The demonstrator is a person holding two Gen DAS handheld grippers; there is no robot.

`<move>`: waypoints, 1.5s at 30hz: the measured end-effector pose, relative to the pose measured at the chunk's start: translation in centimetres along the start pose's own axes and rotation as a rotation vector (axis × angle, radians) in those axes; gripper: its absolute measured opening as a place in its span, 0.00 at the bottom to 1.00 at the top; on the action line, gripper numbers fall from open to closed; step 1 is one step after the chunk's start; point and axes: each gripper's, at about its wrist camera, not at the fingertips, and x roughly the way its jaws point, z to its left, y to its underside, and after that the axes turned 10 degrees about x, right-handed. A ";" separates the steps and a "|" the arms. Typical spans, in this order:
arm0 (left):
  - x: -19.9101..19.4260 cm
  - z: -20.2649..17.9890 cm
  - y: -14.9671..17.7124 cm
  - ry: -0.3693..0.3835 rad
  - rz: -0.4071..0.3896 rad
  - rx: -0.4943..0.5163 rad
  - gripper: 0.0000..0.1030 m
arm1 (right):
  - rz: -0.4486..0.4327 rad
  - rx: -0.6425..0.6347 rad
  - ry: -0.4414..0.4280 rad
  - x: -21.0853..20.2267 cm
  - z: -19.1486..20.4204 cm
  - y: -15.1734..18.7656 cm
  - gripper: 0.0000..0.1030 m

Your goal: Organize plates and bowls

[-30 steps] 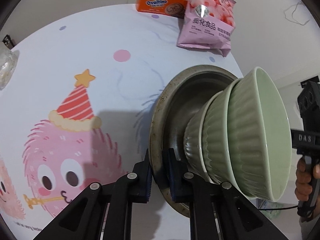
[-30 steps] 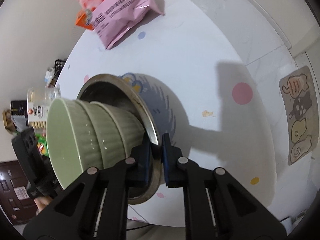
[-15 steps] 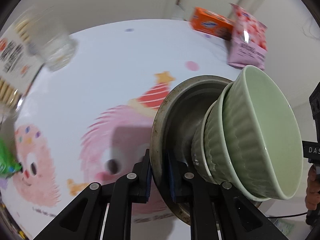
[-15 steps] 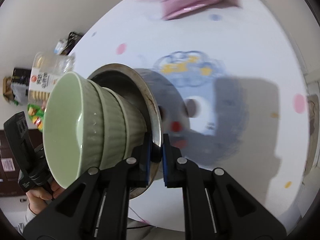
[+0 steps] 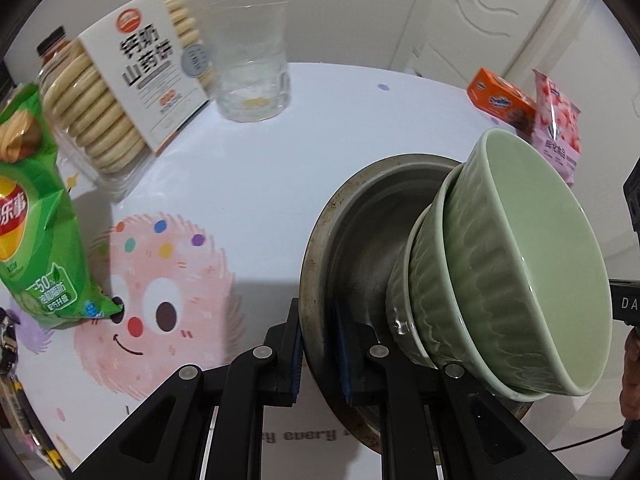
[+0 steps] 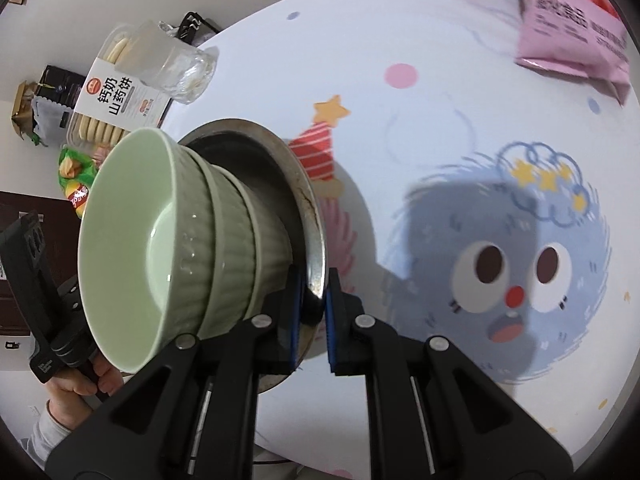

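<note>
Left gripper (image 5: 318, 354) is clamping the metal plate (image 5: 352, 240) rim; right gripper (image 6: 312, 312) is pinching the opposite rim; plate is hanging above the table (image 5: 280, 152), carrying stacked green bowls (image 5: 516, 280); biscuit box (image 5: 132, 80) and glass (image 5: 252, 68) sitting far left.

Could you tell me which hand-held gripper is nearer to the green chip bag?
Left. The left hand-held gripper grips the metal plate's rim facing the green chip bag; the right hand-held gripper grips the opposite rim.

Open tabletop (image 5: 248, 184) mid-table, biscuit box (image 5: 132, 80), glass (image 5: 252, 76), chip bag (image 5: 32, 216) crowding its edge
</note>
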 end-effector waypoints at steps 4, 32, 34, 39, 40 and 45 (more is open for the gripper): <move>0.3 0.6 0.5 0.010 0.007 -0.007 0.14 | -0.002 -0.013 0.023 0.4 1.1 0.0 0.12; -10.4 1.4 1.5 -0.078 -0.095 -0.183 1.00 | -0.229 0.014 0.082 -10.2 3.4 2.5 0.99; -12.2 0.4 1.5 -0.099 -0.111 -0.188 1.00 | -0.236 -0.024 0.119 -11.3 4.8 3.5 0.99; -15.2 -1.6 1.6 -0.112 -0.149 -0.176 1.00 | -0.209 -0.064 0.181 -12.3 6.2 5.7 0.99; -15.8 -2.0 1.6 -0.118 -0.149 -0.173 1.00 | -0.209 -0.070 0.191 -12.5 6.3 6.2 0.99; -17.3 -2.7 2.3 -0.186 -0.123 -0.181 1.00 | -0.204 -0.064 0.189 -13.6 6.1 7.9 0.99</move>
